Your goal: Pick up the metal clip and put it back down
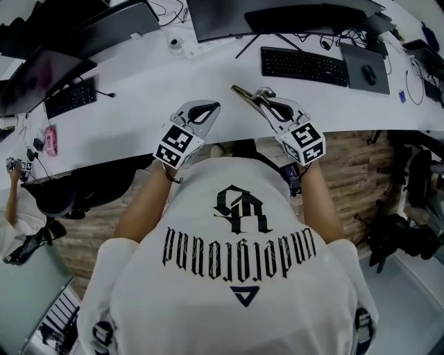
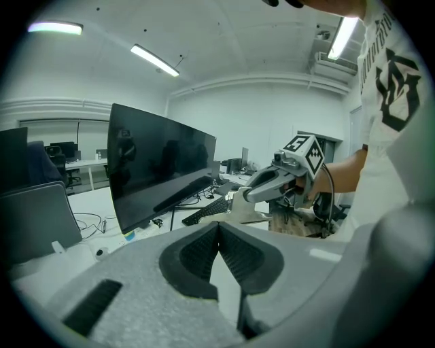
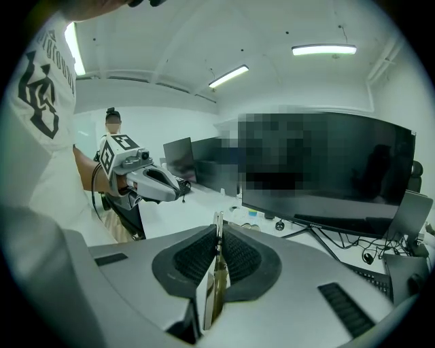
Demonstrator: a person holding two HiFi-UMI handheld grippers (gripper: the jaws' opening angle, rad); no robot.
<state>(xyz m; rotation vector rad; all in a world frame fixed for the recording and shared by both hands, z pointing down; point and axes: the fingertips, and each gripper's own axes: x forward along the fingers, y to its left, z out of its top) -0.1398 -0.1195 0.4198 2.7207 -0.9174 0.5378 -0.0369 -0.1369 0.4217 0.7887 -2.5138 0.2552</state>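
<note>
The metal clip (image 1: 244,93) is a thin flat silvery piece, clamped on edge in my right gripper (image 1: 261,96) and held above the white desk (image 1: 139,97). Its tip sticks out past the jaws toward the left. In the right gripper view the clip (image 3: 216,282) stands upright between the black ribbed pads, and the right gripper (image 3: 219,234) is shut on it. My left gripper (image 1: 210,107) hovers beside it to the left, shut, with nothing between its pads (image 2: 234,255). From the left gripper view the right gripper (image 2: 239,201) and the clip (image 2: 251,216) show ahead on the right.
A black keyboard (image 1: 304,66) and a mouse (image 1: 368,74) on a grey pad lie at the back right. A big monitor (image 1: 277,17) stands behind them. Another keyboard (image 1: 69,98) and a pink object (image 1: 50,140) lie at the left. The desk's near edge runs just under both grippers.
</note>
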